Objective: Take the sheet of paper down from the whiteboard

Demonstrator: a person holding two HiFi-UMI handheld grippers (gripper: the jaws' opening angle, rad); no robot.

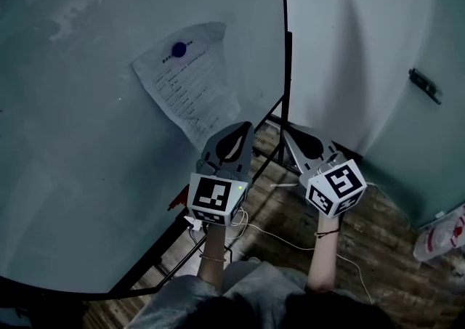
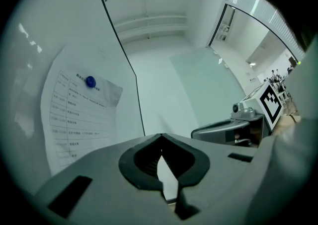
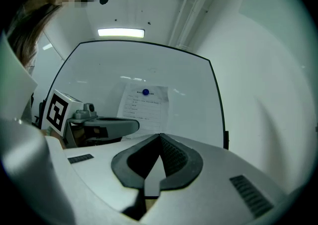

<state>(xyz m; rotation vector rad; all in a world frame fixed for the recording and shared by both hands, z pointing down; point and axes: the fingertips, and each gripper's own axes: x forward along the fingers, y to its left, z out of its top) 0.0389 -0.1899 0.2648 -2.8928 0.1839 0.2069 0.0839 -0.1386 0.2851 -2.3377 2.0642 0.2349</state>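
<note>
Risk of tearing the sheet of paper [image 1: 192, 91] under its blue magnet [image 1: 179, 49] on the whiteboard [image 1: 73, 139] if tugged sideways, with left tongs [image 1: 236, 135] and right tongs [image 1: 301, 139] both closed, empty.

Clear air lies from the left gripper [image 1: 234, 130] to the whiteboard [image 1: 87, 139]; its black edge post [image 1: 288, 73] stands ahead, between that and the right gripper [image 1: 296, 133].

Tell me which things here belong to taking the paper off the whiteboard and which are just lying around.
Belong to the job:
- sheet of paper, with the blue magnet on it
- whiteboard
- left gripper and right gripper, both shut and empty

Just lying about:
- white cable on the wooden floor
- white item with red print at the right edge
- dark fitting on the right panel
</note>
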